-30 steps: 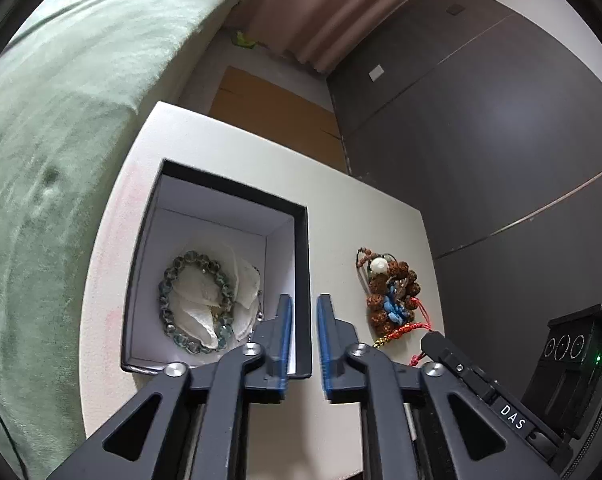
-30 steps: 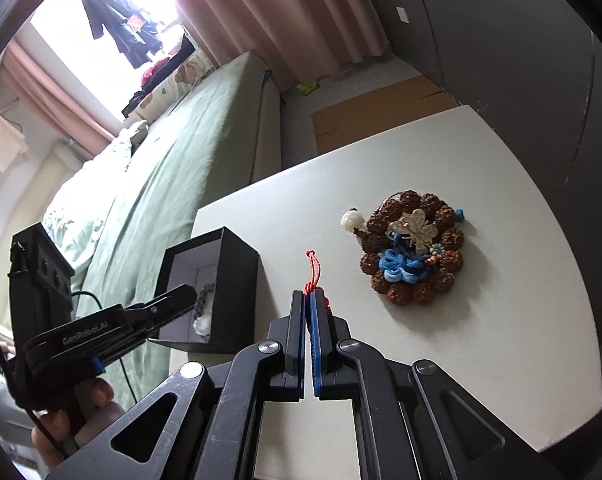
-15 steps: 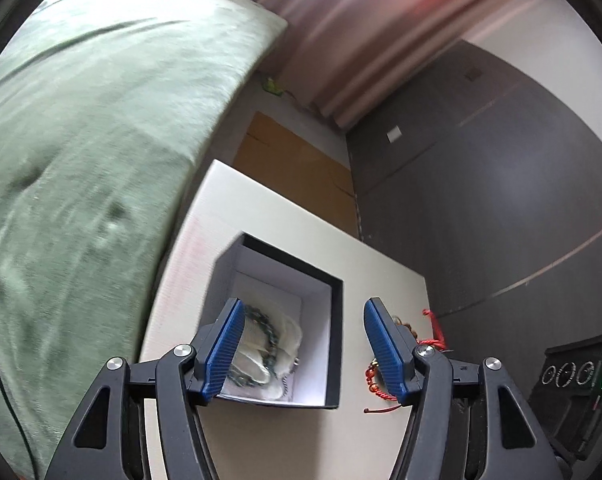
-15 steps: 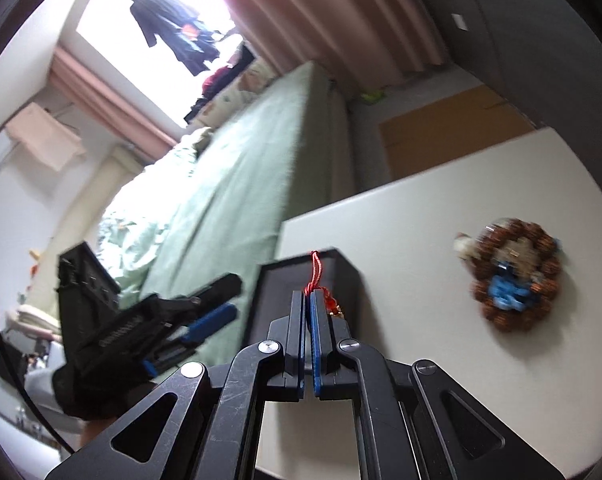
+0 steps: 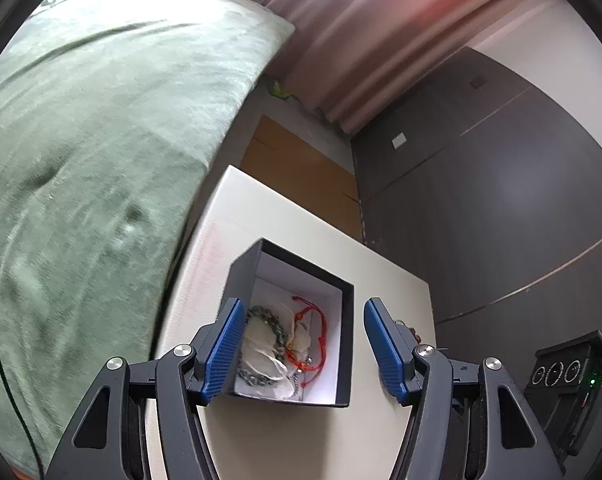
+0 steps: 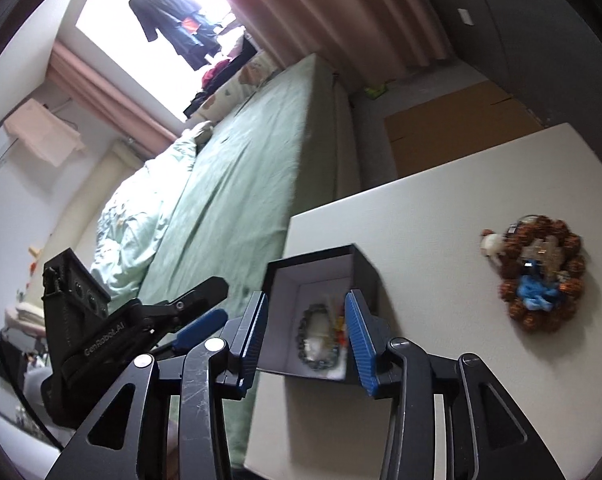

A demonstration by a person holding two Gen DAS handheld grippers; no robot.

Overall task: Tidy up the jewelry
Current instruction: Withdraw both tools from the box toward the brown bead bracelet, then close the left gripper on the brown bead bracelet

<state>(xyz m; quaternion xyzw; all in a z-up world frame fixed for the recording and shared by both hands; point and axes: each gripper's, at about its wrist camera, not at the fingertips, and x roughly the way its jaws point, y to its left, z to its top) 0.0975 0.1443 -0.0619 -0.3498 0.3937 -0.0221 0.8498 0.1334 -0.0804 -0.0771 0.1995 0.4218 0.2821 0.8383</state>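
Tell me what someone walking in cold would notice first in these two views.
Probably the open black box near the bed-side edge of the white table, with a red cord bracelet and a green bead bracelet lying on its white lining. Next, the brown bead bracelet with blue cord, alone on the table to the box's right. Both the left gripper and right gripper hover near the box with jaws wide apart and empty.

You face green bed (image 6: 237,184) left of white table (image 6: 441,208). Pink curtains (image 5: 381,40) hang beyond, dark wall panels (image 5: 501,184) at right. Bright window (image 6: 141,24) with dark clothes (image 6: 169,20) hanging; brown cardboard (image 6: 453,128) on floor.
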